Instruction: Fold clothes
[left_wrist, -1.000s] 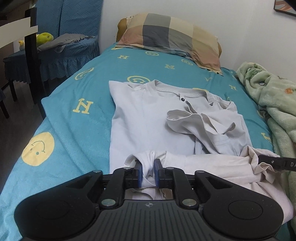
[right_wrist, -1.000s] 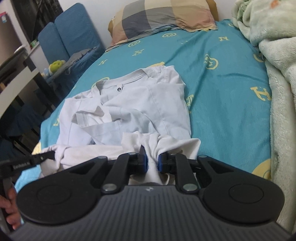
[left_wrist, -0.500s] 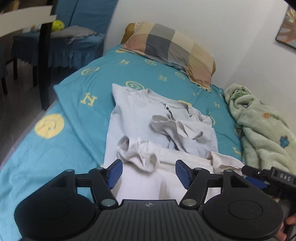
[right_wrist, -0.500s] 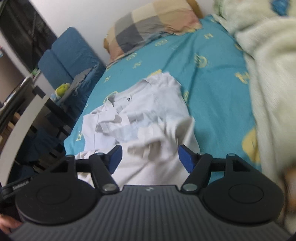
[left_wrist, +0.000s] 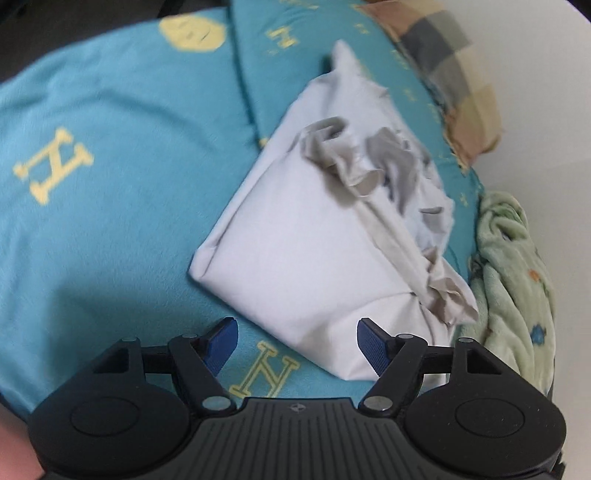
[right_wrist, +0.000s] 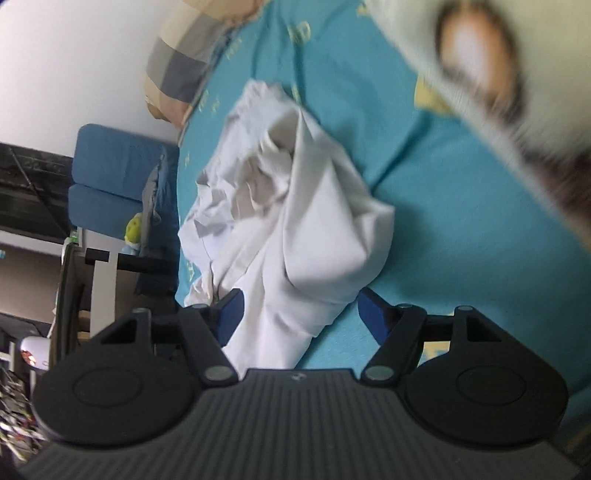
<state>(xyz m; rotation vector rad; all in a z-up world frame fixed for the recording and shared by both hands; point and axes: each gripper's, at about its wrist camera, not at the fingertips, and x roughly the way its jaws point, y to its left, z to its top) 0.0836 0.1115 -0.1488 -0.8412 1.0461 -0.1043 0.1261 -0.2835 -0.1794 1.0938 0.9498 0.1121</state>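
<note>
Left hand-held gripper spread wide, right hand-held gripper likewise

The white shirt is thin, matt, creased cloth on a smooth, soft teal bedsheet. At three o'clock lies a fluffy green fleece blanket. Gripper pads look ribbed blue rubber.

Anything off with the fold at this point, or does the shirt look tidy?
Not tidy. The shirt is folded over on the bed, but a crumpled bunch of fabric sits on top and the far edge is ragged. Both grippers, left and right, are open and hold nothing.
</note>
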